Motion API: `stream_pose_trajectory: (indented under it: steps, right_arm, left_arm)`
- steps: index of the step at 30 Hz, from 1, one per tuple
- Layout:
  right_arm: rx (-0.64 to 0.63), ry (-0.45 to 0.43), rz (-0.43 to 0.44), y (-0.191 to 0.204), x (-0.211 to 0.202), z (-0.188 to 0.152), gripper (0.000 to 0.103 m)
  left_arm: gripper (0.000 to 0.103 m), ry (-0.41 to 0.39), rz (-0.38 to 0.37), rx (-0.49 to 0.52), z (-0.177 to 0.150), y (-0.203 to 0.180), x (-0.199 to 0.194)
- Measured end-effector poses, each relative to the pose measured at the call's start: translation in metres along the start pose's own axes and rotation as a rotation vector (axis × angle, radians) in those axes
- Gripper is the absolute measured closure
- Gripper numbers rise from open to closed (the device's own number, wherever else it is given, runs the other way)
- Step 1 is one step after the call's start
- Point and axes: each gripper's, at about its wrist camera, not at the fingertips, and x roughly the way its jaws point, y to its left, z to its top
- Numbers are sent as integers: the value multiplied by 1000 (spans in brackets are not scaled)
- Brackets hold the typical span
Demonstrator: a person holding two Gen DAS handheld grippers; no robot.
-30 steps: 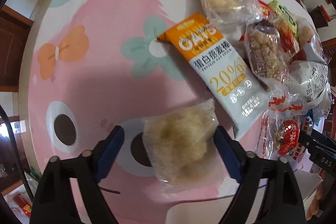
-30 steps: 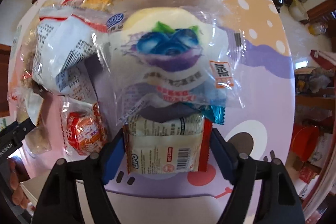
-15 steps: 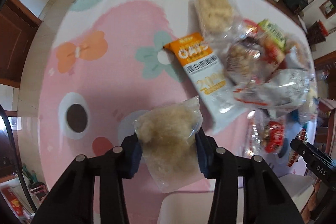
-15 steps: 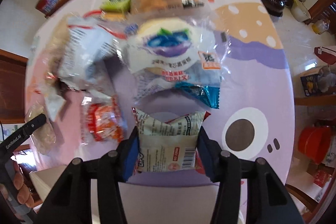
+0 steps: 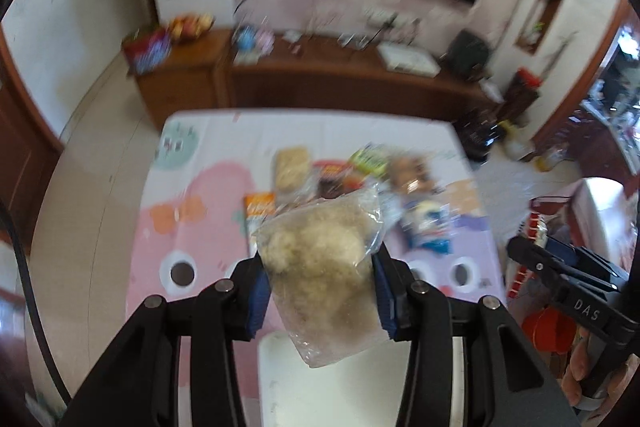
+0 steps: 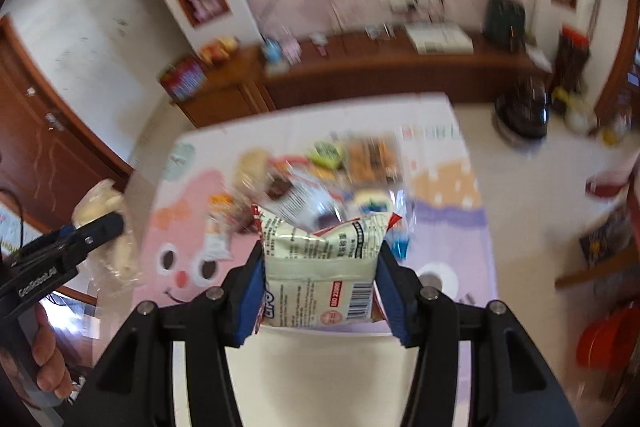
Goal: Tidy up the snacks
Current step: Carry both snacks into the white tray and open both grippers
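Transport is the step: our left tool (image 5: 320,291) is clamped on a clear bag of pale puffed snack (image 5: 320,267), our right tool (image 6: 320,275) on a white barcoded packet (image 6: 320,267), both above the desk (image 5: 192,227). Next we need a drop spot, perhaps the white bin (image 5: 280,367) below.

The right gripper (image 6: 320,267) pinches a cream packet (image 6: 320,275) with a barcode, lifted clear above the mat (image 6: 448,235). Snacks (image 6: 320,171) lie heaped below. At left, the left gripper (image 6: 100,227) grips a clear bag (image 6: 96,203).
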Motion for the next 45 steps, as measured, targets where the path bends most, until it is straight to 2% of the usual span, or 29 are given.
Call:
stream_pose_trajectory:
  steps: [5,8,11,17,21,23,29,36,39,44,45]
  right_arm:
    - [-83,-103,43,17,-71,16,51]
    - [-121,-128,69,29,-98,8,51]
    - [-139,-110,99,37,-102,-13,50]
    - [-111,-43,124,35,-70,-72,50]
    - [-70,-14,101,28,-45,-106,50]
    - [-80,-28,72,27,-34,-118,50]
    - [-189,-36,-86,38,0,-150,49]
    - [-208,39,-119,43,25,-171,47]
    - [-205,54,-110,43,29,-173,46]
    - [-177,62,-109,38,31,-173,41]
    - [-167,67,-108,37,32,-173,41]
  left_arm:
    - [60,-107,-33,109,3,-32,-74]
    - [60,-131,-53,148,-7,-43,-94]
    - [60,-116,-91,162,-27,-48,-99]
    - [60,-92,-115,93,-85,-34,-73]
    - [60,-77,-70,43,-118,-20,-45]
    - [60,-70,-43,32,-130,-17,-31]
    - [60,-54,38,10,-158,-9,2]
    - [59,27,56,19,-177,-11,30]
    - [51,40,56,23,-180,-13,34]
    - [16,17,59,6,-181,-12,28]
    - [14,12,64,3,-181,-12,27]
